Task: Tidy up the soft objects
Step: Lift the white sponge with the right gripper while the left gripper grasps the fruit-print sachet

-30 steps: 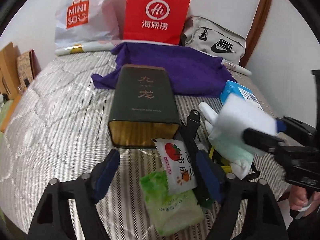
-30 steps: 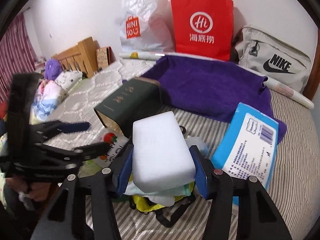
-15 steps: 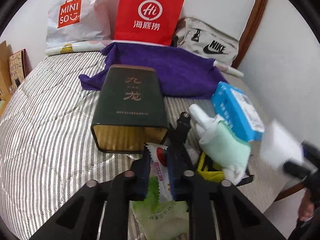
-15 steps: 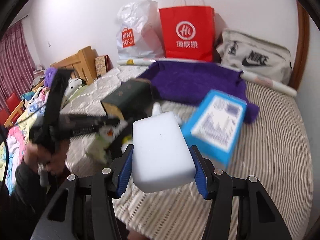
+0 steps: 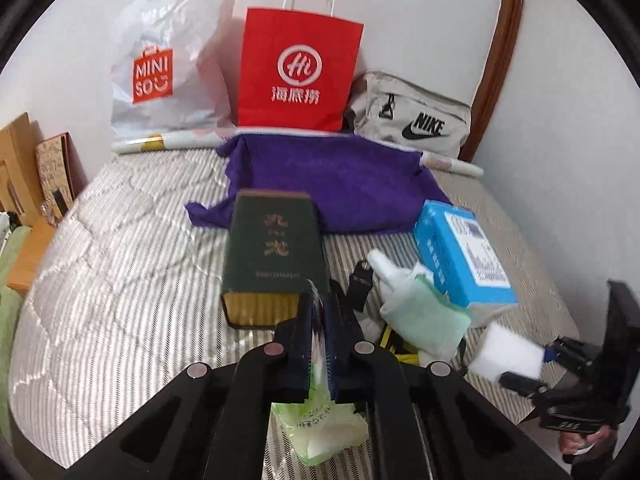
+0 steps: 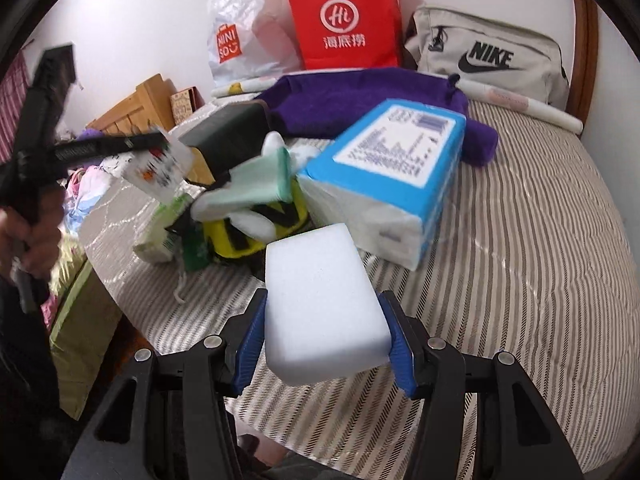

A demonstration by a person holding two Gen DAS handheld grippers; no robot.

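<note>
Right hand-held gripper (image 6: 326,332) grips the white sponge (image 6: 326,312) lengthwise above the bed's (image 6: 520,240) near edge, the pile just far-left, while the left hand-held gripper (image 5: 319,320) pinches a snack packet (image 6: 158,168).

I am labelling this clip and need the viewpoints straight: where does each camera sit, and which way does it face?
Left wrist: on the left gripper, facing the headboard wall over a dark green rectangular tin; its fingers pinch a white snack packet.
Right wrist: on the right gripper, facing the same wall; it clamps a white foam sponge block.
Shared: red paper bag, purple cloth, and each other's gripper.
</note>
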